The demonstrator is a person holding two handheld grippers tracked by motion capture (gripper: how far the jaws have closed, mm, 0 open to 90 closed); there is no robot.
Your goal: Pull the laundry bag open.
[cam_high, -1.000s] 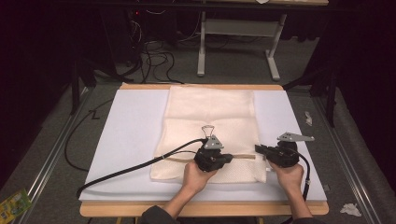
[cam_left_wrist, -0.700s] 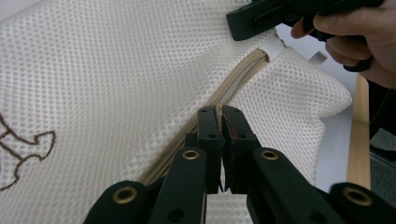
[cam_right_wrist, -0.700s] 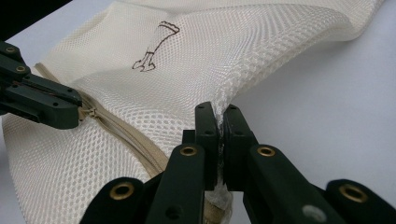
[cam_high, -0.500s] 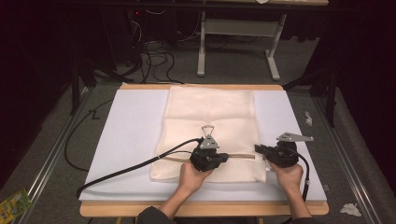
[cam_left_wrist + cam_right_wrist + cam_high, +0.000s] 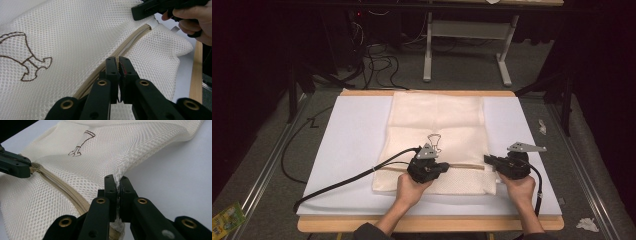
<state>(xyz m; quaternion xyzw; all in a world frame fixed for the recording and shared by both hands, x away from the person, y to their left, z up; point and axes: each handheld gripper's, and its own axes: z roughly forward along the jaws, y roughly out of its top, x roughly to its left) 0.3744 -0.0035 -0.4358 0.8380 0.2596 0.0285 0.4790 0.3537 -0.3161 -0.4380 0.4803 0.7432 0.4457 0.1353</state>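
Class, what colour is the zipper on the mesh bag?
Beige zipper, on the cream mesh bag; clearest in the left gripper view.

My table (image 5: pixel 327 224) has a wooden edge and a white mat (image 5: pixel 347 145) on top. Beyond it I see grey carpet (image 5: pixel 522 60), black cables (image 5: pixel 372 60) and a grey desk frame (image 5: pixel 464 40), with darkness behind.

The place reads as a lab or recording room set up for trials. A wooden table (image 5: pixel 507 223) carries a white pad (image 5: pixel 347 150) that covers it almost edge to edge. Beyond its far edge, loose black cables (image 5: pixel 372 62) lie on grey carpet (image 5: pixel 462 70) beside a metal desk frame (image 5: pixel 467 37), and the surroundings are dark.
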